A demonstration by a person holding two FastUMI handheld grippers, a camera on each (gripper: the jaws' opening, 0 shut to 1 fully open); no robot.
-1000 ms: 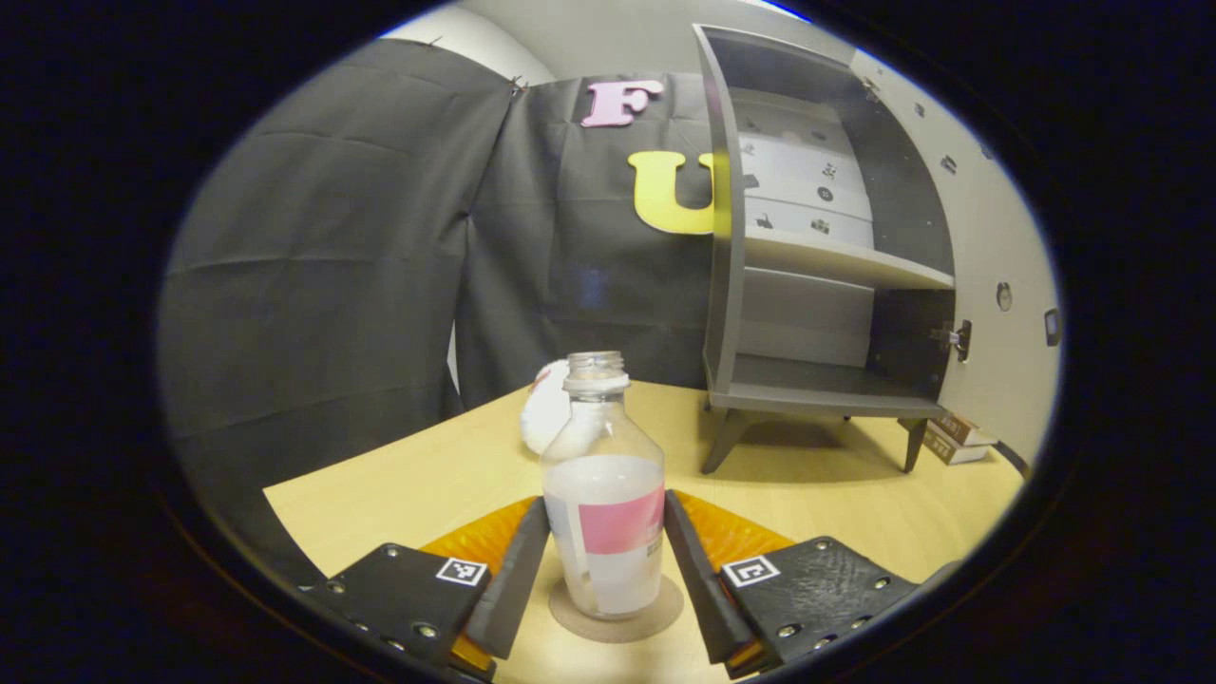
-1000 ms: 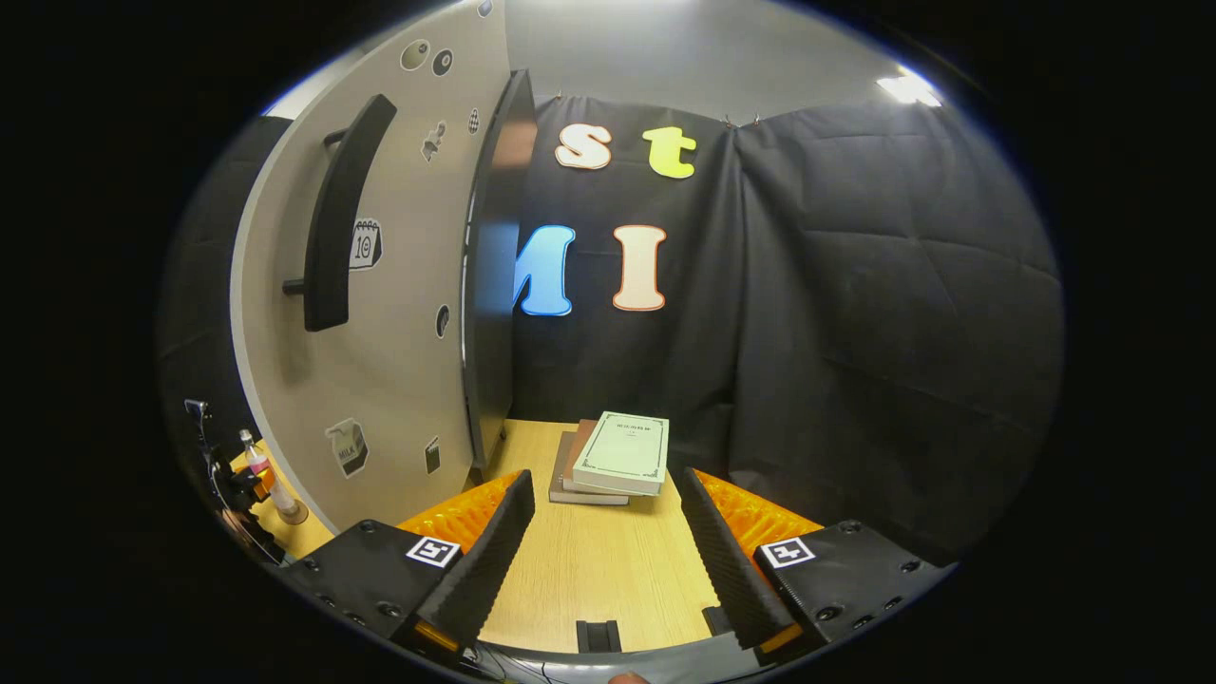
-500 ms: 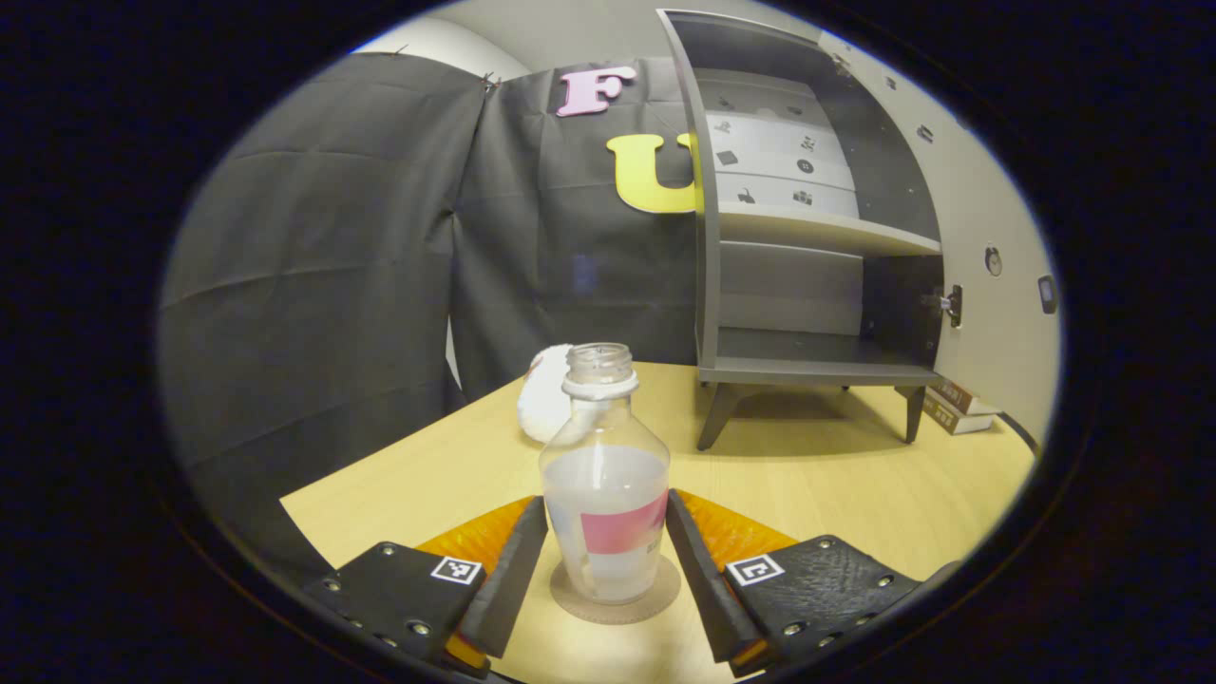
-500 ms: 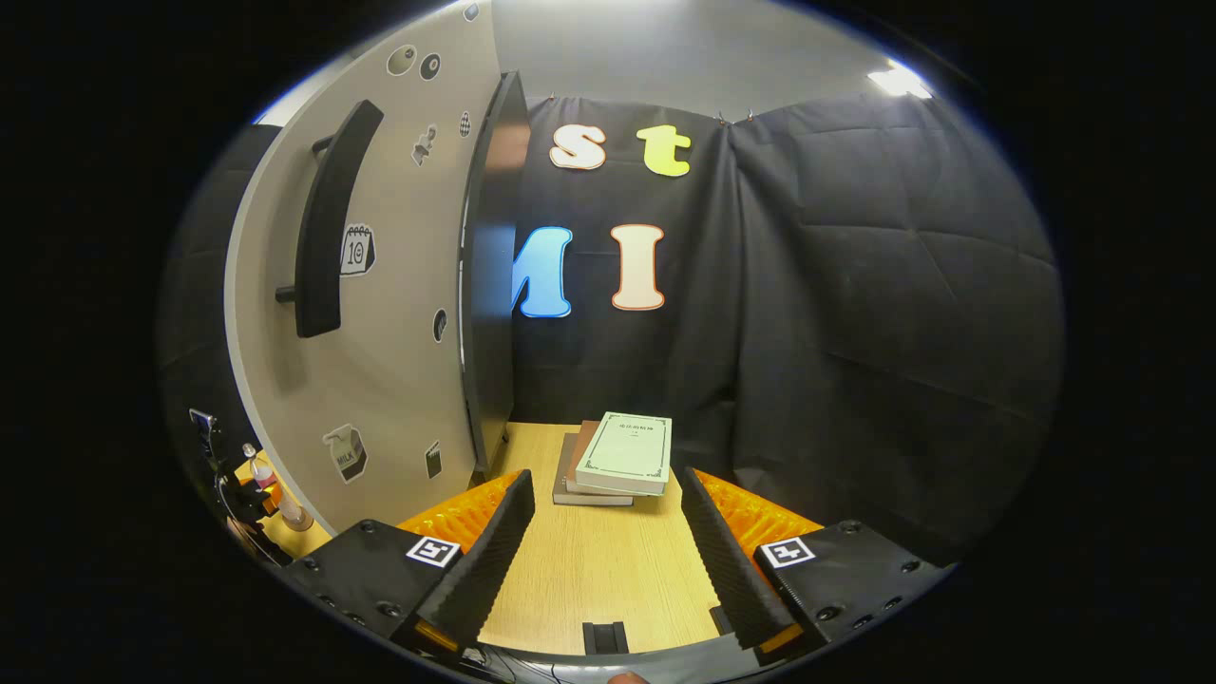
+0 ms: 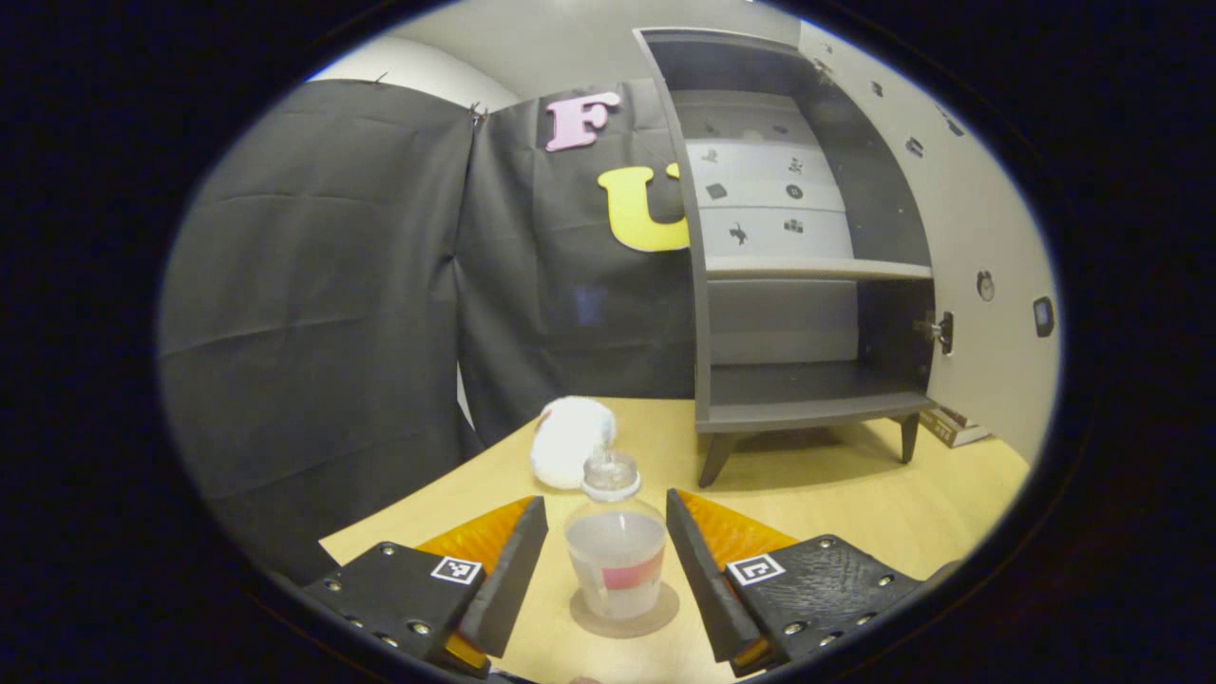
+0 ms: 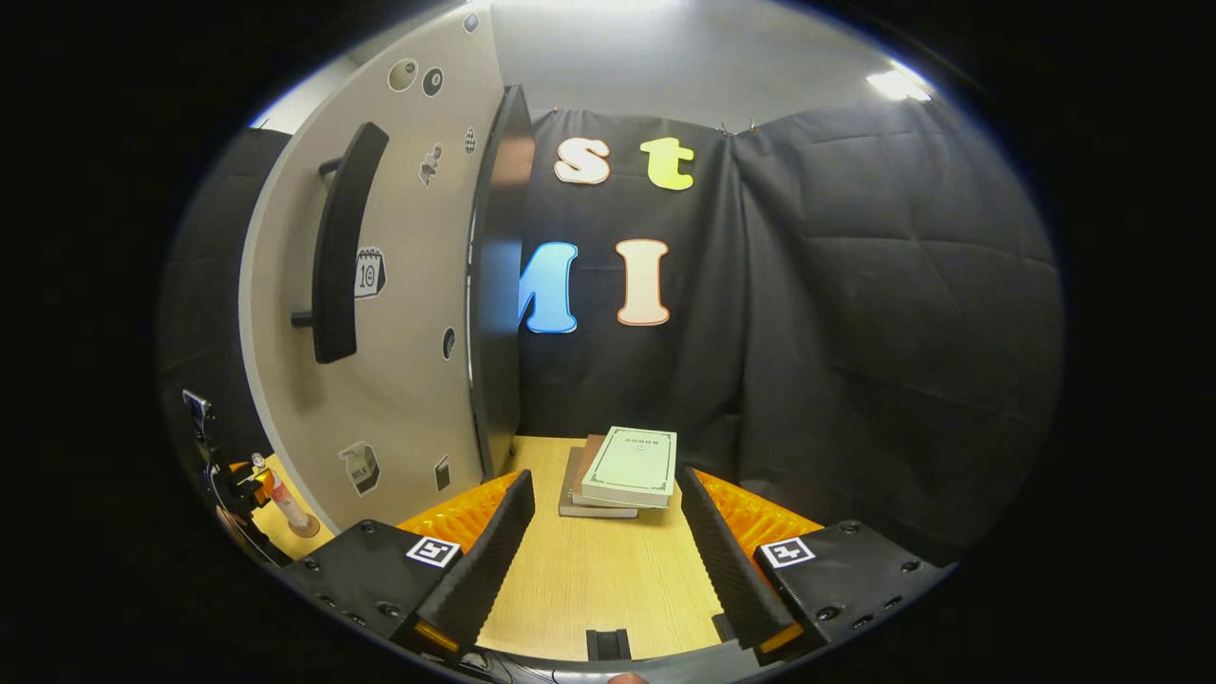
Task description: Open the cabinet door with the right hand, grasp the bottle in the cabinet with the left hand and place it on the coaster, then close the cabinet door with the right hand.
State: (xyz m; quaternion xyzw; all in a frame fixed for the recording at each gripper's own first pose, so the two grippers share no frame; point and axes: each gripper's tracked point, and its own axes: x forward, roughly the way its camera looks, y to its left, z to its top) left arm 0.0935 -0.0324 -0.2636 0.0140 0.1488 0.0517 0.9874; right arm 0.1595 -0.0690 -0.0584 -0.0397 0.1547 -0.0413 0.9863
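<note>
clear plastic bottle with pink label stands upright on round brown coaster near the table's front edge, between spread fingers of left gripper, untouched; right gripper gapes empty; grey cabinet door open, closing left

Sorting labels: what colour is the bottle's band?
Pink on the bottle, clearest in the left gripper view.

The left gripper view looks down from just above the bottle on its coaster, facing across the bench into the open cabinet. The right gripper view sits low over the bench, facing the stacked books and the door's outer face. Both share the door, books and bottle.
</note>
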